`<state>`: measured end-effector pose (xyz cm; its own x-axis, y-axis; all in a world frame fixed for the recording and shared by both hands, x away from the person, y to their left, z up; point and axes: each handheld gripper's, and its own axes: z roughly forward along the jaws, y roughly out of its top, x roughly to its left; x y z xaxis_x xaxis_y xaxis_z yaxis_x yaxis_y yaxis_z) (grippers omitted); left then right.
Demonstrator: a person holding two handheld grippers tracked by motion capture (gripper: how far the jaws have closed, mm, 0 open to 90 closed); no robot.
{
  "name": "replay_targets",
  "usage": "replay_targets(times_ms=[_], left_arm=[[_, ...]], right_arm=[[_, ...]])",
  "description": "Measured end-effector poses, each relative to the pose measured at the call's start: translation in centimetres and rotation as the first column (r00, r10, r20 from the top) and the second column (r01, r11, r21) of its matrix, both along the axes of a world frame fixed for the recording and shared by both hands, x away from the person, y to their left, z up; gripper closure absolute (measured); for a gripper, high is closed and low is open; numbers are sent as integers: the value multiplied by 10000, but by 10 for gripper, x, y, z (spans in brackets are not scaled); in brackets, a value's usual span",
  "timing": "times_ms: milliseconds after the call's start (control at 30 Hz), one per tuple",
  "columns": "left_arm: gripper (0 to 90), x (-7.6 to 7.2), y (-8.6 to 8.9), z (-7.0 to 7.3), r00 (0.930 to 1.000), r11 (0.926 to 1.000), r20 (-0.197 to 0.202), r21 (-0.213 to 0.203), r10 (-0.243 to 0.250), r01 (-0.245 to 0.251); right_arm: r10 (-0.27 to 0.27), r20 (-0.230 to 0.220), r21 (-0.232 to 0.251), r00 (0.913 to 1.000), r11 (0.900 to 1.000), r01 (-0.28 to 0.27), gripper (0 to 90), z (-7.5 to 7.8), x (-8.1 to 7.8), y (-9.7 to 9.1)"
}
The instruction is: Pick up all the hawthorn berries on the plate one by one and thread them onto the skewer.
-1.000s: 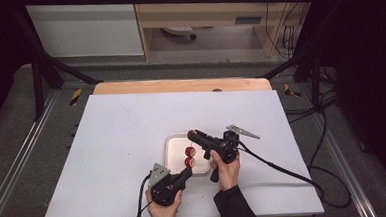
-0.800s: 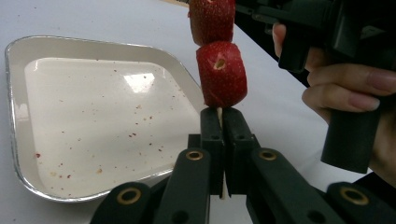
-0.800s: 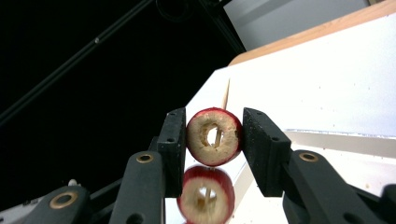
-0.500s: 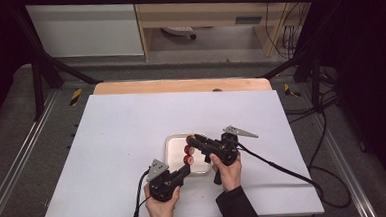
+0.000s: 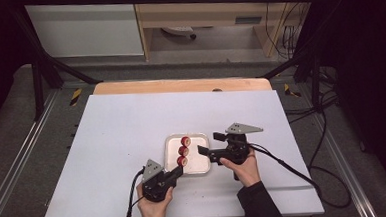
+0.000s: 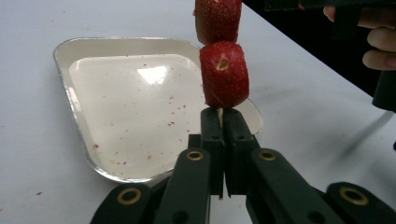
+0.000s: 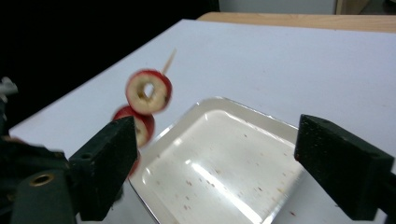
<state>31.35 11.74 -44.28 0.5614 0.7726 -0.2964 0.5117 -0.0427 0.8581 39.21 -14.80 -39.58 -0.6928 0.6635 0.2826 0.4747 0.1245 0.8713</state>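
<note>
My left gripper [image 5: 178, 170] is shut on the lower end of a thin wooden skewer [image 6: 220, 112], seen close up at the left gripper [image 6: 223, 123]. Three red strawberry pieces [image 5: 183, 150] are threaded on the skewer, which slants up over a shallow metal tray [image 5: 200, 162]. The lowest piece [image 6: 224, 74] sits just above the jaws. My right gripper [image 5: 209, 142] is to the right of the skewer. Its jaws have just been opening and now stand wide with nothing between them. In the right gripper view the top piece [image 7: 148, 92] and the skewer's tip [image 7: 169, 60] lie left of the right gripper [image 7: 215, 126].
The tray [image 7: 219, 172] holds only juice specks and rests on a white table top [image 5: 131, 121]. A wooden strip [image 5: 180, 85] runs along the table's far edge. Cables [image 5: 284, 164] trail from both grippers toward the near edge.
The right gripper let go of the top strawberry piece, opened its jaws and drew back to the right. Three pieces now show on the skewer. The left gripper stayed in place.
</note>
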Motion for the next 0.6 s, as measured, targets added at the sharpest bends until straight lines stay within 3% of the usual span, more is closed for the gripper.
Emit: replay_targets(times_ms=[100,233,600], left_arm=[[882,0,4,2,10000,9997,68,252,-57,55],[882,0,9,4,9998,9983,109,554,-166,159],[882,4,17,18,9978,9899,45,1256,-661,650]], right_arm=[[68,119,-801,9999,9968,-58,74,-4,-1,-8],[112,-14,-1323,9999,9911,-113,46,-10,-3,-19],[44,-118,-2246,9999,9744,-70,7,-26,-12,-49]])
